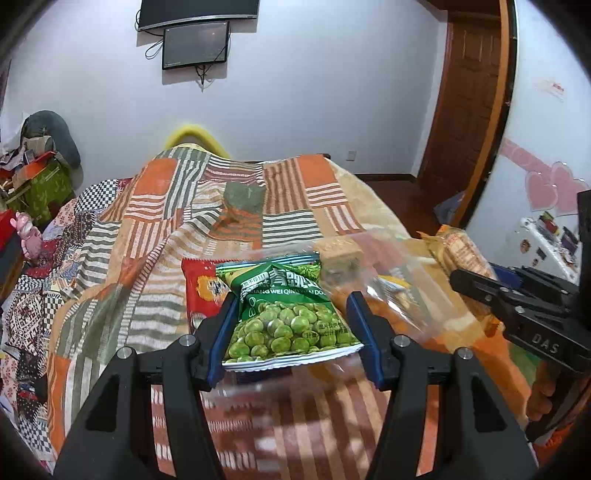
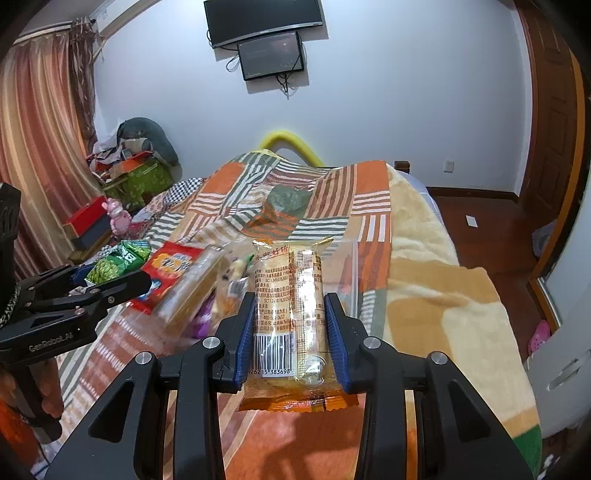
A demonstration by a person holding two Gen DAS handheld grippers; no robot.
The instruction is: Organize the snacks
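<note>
A: Item one, the green pea packet (image 1: 291, 321). Where is it?

B: Lifted above the bed (image 1: 155, 229), clamped between the blue pads of the left gripper (image 1: 291, 321), pinched near its sealed bottom edge so it hangs flat and readable.

A: Item two?

B: The biscuit packet (image 2: 291, 314), barcode side up, squeezed lengthwise by the right gripper (image 2: 291, 317). Both claws are clenched on a packet; neither is free.

A: Why both in the air?

B: My guess is they are being sorted out of the pile. Just beyond the pea packet sits a clear plastic bag (image 1: 373, 266) with more snacks inside, and a red packet (image 1: 199, 291) lies beside it on the bed.

A: The surface?

B: A patchwork blanket (image 2: 332, 206) in orange, green and white stripes, soft and uneven, so packets laid there may tilt.

A: The room beyond the bed?

B: Pale wall with two dark screens (image 2: 266, 33) mounted above the bed's far end, striped curtain (image 2: 40, 155) and cluttered boxes (image 2: 136, 173) on one side, a brown door (image 1: 469, 99) and wood floor on the other.
</note>
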